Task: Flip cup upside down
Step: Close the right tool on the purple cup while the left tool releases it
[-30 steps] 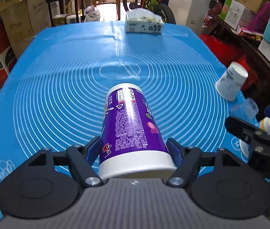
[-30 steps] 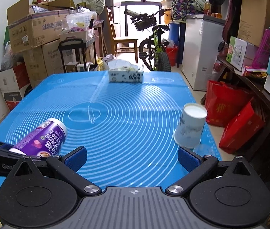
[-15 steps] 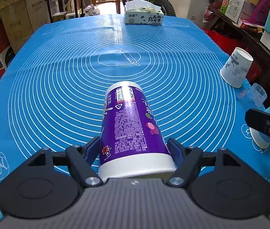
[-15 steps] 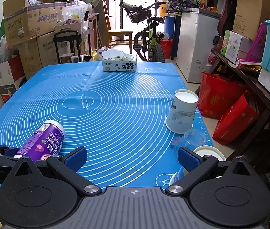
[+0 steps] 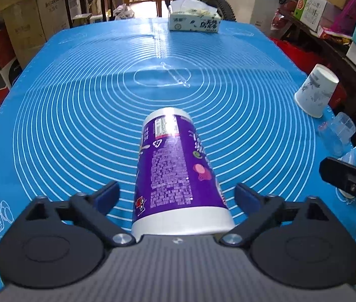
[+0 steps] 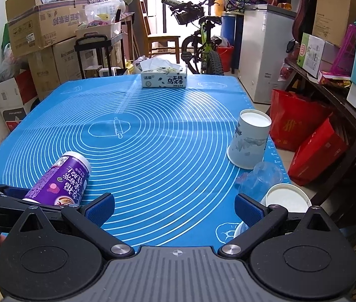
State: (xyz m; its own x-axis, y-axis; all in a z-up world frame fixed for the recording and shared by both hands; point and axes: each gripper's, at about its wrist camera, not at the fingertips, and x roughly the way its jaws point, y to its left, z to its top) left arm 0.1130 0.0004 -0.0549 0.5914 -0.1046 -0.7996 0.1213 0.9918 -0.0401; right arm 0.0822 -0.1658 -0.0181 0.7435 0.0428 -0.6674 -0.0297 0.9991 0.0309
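A purple and white cup (image 5: 175,171) stands upside down on the blue mat (image 5: 77,115), its wide white rim near the camera. My left gripper (image 5: 176,196) is open, its blue pads apart on either side of the cup with gaps showing. The cup also shows in the right wrist view (image 6: 59,181), at the left, with the left gripper (image 6: 7,201) around its base. My right gripper (image 6: 174,207) is open and empty over the mat's near edge.
A pale paper cup (image 6: 249,141) stands upside down at the mat's right edge, beside a clear plastic cup (image 6: 261,178) and a white-bottomed cup (image 6: 287,197). A tissue box (image 6: 164,79) sits at the far edge. Boxes, a bicycle and shelves surround the table.
My left gripper has opened; its pads were tight against the purple cup and now stand clear of it. The right gripper has drawn back and risen slightly.
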